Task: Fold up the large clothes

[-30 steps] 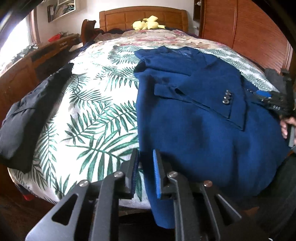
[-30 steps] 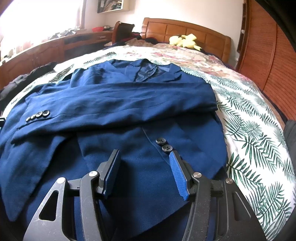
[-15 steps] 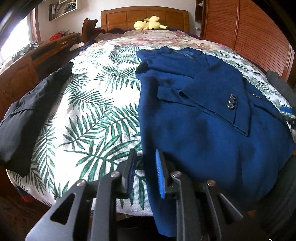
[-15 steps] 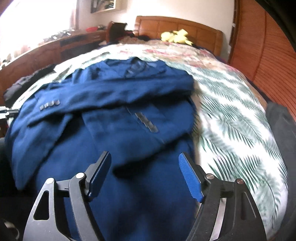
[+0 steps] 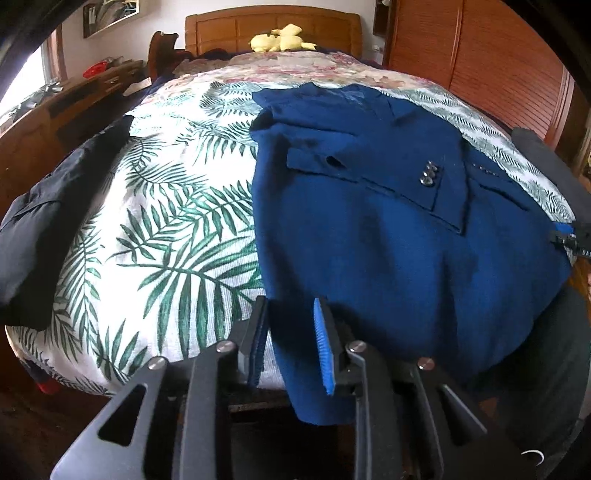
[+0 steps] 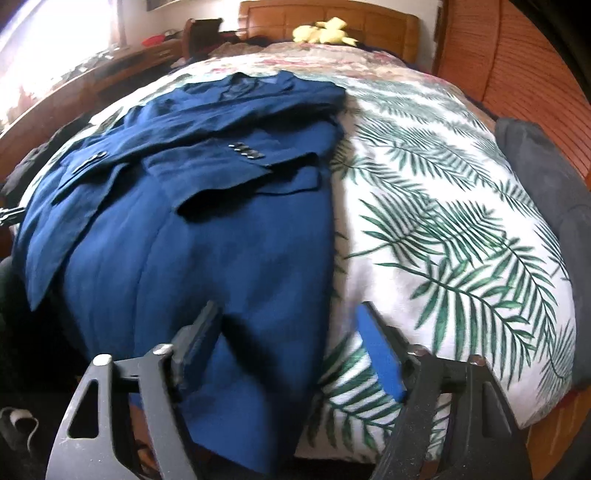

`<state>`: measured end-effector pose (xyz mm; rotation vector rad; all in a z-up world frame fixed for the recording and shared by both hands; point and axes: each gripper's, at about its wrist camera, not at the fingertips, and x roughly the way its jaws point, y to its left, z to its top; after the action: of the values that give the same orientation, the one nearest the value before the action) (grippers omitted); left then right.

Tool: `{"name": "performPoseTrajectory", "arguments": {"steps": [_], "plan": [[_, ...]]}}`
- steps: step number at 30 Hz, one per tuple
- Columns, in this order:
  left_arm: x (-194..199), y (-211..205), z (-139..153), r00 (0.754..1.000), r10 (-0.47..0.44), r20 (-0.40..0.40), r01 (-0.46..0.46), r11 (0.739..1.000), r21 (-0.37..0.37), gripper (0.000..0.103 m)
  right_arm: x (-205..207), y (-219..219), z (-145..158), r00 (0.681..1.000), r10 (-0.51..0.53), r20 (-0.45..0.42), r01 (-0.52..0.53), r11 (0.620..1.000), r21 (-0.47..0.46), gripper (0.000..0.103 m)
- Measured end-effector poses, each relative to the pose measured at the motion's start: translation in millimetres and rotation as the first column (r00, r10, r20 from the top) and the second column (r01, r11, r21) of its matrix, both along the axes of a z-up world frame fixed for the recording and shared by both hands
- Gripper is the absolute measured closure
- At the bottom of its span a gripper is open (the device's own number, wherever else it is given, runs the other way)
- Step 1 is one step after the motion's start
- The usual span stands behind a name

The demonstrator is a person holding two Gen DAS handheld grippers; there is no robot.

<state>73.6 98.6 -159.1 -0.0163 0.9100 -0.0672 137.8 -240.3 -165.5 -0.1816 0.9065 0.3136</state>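
A large blue suit jacket (image 5: 388, 229) lies face up on the bed with both sleeves folded across its chest; its hem hangs over the near bed edge. It also shows in the right wrist view (image 6: 207, 229). My left gripper (image 5: 290, 343) is open with its jaws on either side of the jacket's lower left hem corner. My right gripper (image 6: 291, 339) is open wide, its jaws on either side of the jacket's lower right hem edge. The right gripper's tip (image 5: 569, 240) shows at the far right of the left wrist view.
The bed has a white palm-leaf cover (image 5: 155, 236) and a wooden headboard (image 5: 273, 26) with a yellow plush toy (image 5: 280, 38). A dark garment (image 5: 48, 218) lies on the bed's left edge, a grey one (image 6: 543, 173) on its right edge. A wooden wardrobe (image 5: 480, 55) stands to the right.
Both grippers moved back and down to the jacket's hem at the near bed edge. The right gripper shifted right, from over the jacket's middle to its right edge. The left jaws opened a little.
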Motion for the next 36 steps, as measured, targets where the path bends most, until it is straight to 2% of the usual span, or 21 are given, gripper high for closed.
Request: {"name": "performPoseTrajectory", "arguments": {"steps": [3,9,12,14,17,21,25,31,32,33,34,35,36], "plan": [[-1,-3,0,1.000,-0.006,-0.007,0.006,1.000,0.013,0.078,-3,12,4,0.999,0.039,0.025,-0.040,0.999,0.015,0.054],[-9,-5,-4,1.000,-0.007,-0.018,0.007,1.000,0.005,0.076,-2,20,6,0.998,0.052,0.034,-0.053,0.998,0.021,0.059],[-11,-3,-8,1.000,0.001,-0.026,-0.001,1.000,-0.001,0.075,-2,17,7,0.999,0.038,0.038,-0.040,0.998,0.049,0.073],[-11,-1,-9,1.000,0.009,-0.025,-0.009,1.000,-0.017,0.074,-3,12,11,0.998,0.031,0.053,-0.035,0.996,0.084,0.078],[-7,0,-12,0.999,0.020,-0.033,-0.021,1.000,-0.023,0.074,-5,9,14,0.997,0.021,0.068,-0.029,0.993,0.113,0.079],[-5,-1,-14,0.999,0.025,-0.033,-0.026,1.000,-0.018,0.073,-7,9,13,0.997,0.019,0.070,-0.027,0.994,0.109,0.079],[-7,-1,-13,0.999,0.027,-0.021,-0.028,0.999,-0.020,0.073,-4,7,4,0.999,-0.009,0.037,0.007,0.998,0.057,0.079],[-13,-4,-13,0.999,0.043,-0.007,-0.043,0.999,-0.028,0.074,-6,1,-1,1.000,-0.008,-0.018,0.010,0.997,0.077,0.073],[-13,-4,-12,0.999,0.042,-0.011,-0.043,0.999,-0.031,0.075,-6,2,-1,1.000,-0.003,-0.021,0.004,0.997,0.076,0.074],[-13,-5,-11,0.999,0.041,-0.012,-0.041,0.999,-0.031,0.081,-6,4,-1,1.000,0.009,-0.021,-0.008,0.997,0.077,0.076],[-13,-6,-10,0.999,0.036,-0.012,-0.037,0.999,-0.034,0.086,-7,7,1,0.999,0.033,-0.015,-0.032,0.996,0.082,0.094],[-13,-7,-7,0.999,0.035,-0.004,-0.035,0.999,-0.035,0.095,-7,10,2,0.999,0.048,-0.014,-0.047,0.996,0.078,0.096],[-14,-8,-4,1.000,0.025,0.004,-0.024,0.999,-0.038,0.100,-7,15,6,0.998,0.067,-0.005,-0.066,0.996,0.067,0.097]]}}
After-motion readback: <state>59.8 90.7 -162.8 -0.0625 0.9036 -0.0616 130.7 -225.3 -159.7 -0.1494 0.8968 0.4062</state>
